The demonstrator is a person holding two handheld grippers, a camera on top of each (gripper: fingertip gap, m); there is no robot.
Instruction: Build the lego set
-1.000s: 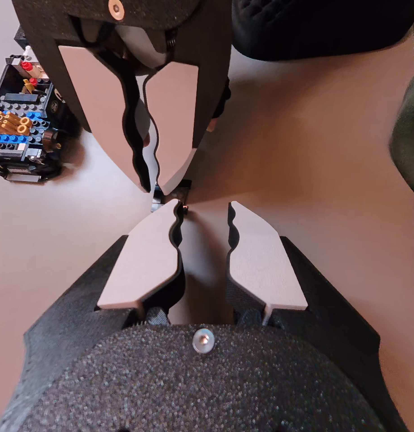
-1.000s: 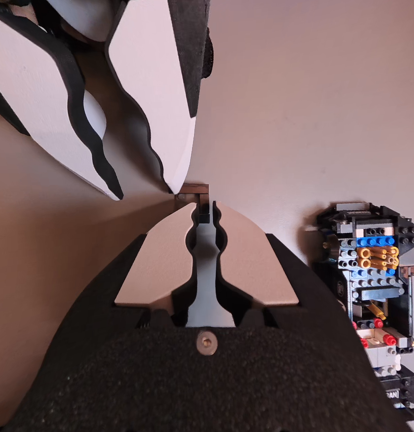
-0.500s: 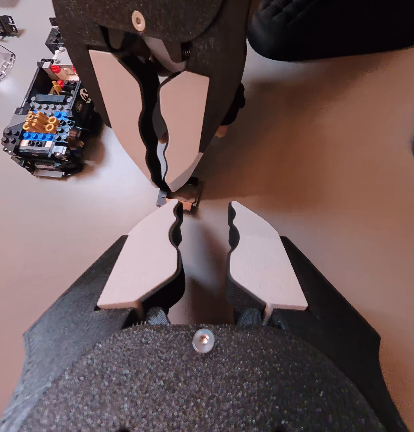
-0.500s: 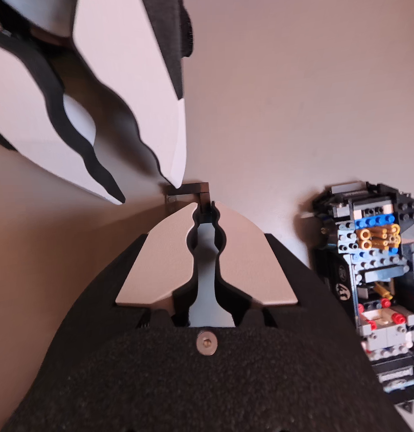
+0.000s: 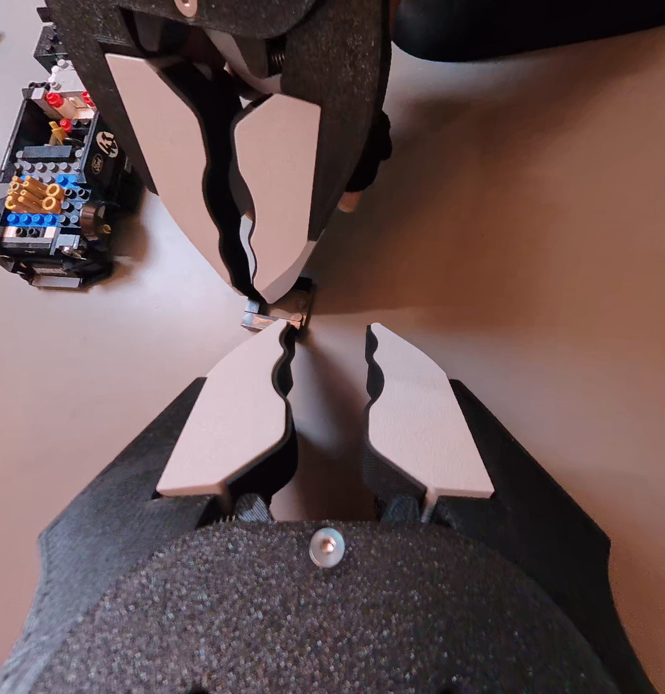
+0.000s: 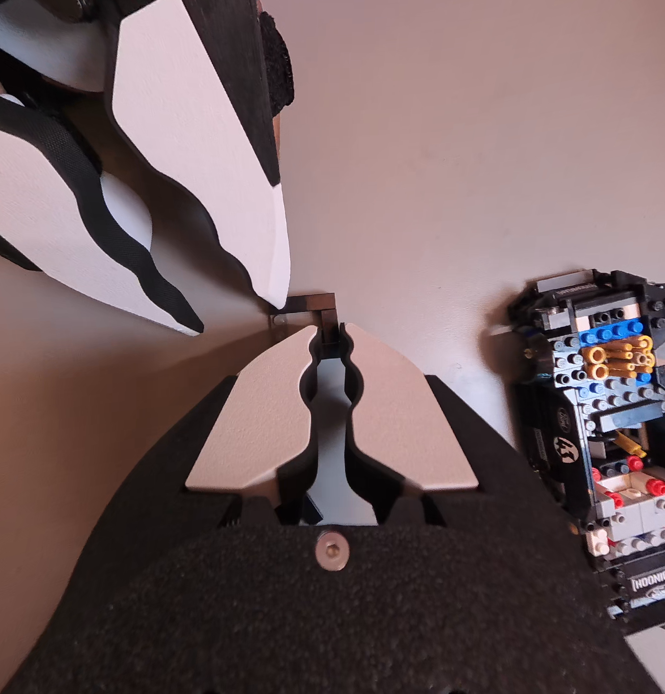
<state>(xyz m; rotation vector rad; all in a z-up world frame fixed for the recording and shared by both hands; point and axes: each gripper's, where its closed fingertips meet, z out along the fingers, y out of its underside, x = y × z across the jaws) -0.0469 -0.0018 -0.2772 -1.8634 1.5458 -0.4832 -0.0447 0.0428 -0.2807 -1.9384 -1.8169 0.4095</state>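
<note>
A small black L-shaped Lego piece (image 6: 311, 302) is held just above the beige table. My right gripper (image 6: 329, 332) is shut on one arm of it. In the left wrist view that gripper (image 5: 259, 298) comes down from the top with the piece (image 5: 282, 314) at its tips. My left gripper (image 5: 329, 330) is open and empty, and its left fingertip (image 5: 282, 330) touches the piece's near edge. In the right wrist view the left gripper (image 6: 241, 318) reaches in from the upper left. The partly built black Lego car (image 6: 605, 413) lies on the table to the right.
The car (image 5: 42, 187) shows blue, gold and red parts in its open top, left of the grippers in the left wrist view. A dark padded object (image 5: 548, 26) lies at the far right. A few loose parts (image 5: 45, 41) lie beyond the car.
The right gripper has kept its hold on the small piece and turned a little. The car has shifted in both views. The left gripper has stayed open, its tip at the piece.
</note>
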